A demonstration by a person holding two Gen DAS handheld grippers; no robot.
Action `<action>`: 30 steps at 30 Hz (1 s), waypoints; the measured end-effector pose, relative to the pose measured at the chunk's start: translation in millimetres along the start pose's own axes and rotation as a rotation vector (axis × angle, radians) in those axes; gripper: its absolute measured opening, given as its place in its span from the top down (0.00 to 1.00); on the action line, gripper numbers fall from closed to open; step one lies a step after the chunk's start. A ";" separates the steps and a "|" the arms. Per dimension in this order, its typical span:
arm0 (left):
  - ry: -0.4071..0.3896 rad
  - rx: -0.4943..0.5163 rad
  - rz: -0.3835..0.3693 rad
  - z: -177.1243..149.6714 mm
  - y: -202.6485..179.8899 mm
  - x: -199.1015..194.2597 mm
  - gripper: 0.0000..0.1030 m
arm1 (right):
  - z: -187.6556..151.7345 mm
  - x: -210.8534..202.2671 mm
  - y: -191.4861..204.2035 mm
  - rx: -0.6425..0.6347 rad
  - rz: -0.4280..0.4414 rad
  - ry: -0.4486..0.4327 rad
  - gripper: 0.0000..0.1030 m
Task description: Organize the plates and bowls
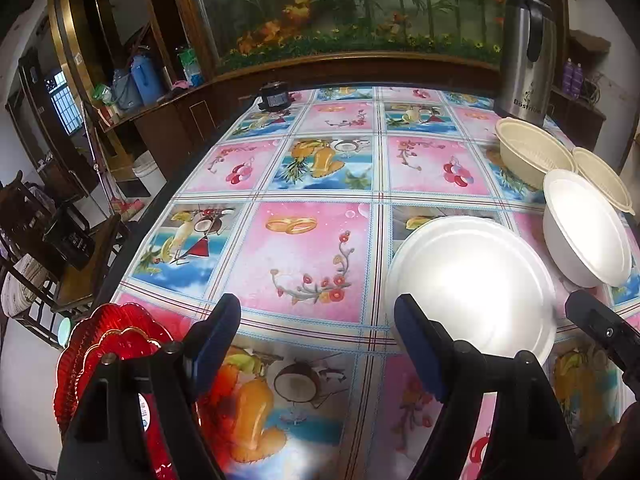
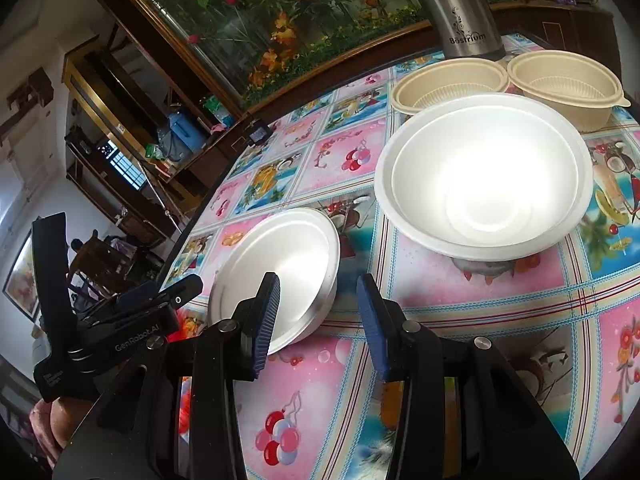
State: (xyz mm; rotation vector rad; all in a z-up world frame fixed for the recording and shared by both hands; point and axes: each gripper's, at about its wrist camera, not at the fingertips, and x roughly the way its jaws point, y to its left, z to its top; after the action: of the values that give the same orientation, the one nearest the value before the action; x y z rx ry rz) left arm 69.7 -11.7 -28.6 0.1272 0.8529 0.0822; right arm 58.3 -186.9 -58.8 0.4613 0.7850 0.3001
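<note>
Both the left gripper (image 1: 318, 344) and right gripper (image 2: 318, 322) are held spread, empty, near the white plate (image 2: 276, 272).

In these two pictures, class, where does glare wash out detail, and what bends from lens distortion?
Left wrist view: glare whitens the white plate until its surface detail is lost, and the tablecloth grid curves outward. Right wrist view: the white bowl glows brightest at its centre, the steel flask leans, and the corners go black.
</note>
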 end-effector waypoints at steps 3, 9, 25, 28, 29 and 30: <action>0.007 -0.003 -0.001 1.0 -1.4 3.8 0.23 | 0.3 2.7 -1.9 0.015 -0.003 0.007 0.61; 0.014 -0.006 -0.012 2.5 -7.0 8.6 0.23 | 3.6 7.3 -6.6 0.049 -0.016 0.010 0.61; 0.032 -0.004 -0.013 5.1 -15.9 21.0 0.23 | 1.7 21.9 -2.7 0.062 -0.022 0.059 0.61; 0.036 -0.004 -0.017 5.3 -17.2 24.2 0.23 | 1.7 22.6 -1.5 0.054 -0.033 0.059 0.61; 0.036 -0.003 -0.018 5.5 -17.4 24.8 0.23 | 1.7 22.5 -1.2 0.052 -0.038 0.058 0.61; 0.035 -0.002 -0.018 5.5 -17.7 25.0 0.23 | 1.5 22.0 -0.9 0.049 -0.044 0.054 0.61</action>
State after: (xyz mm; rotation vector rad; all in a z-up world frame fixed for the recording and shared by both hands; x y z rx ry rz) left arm 90.5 -26.6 -46.2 0.1164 0.8886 0.0691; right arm 74.3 -178.8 -71.6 0.4830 0.8554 0.2541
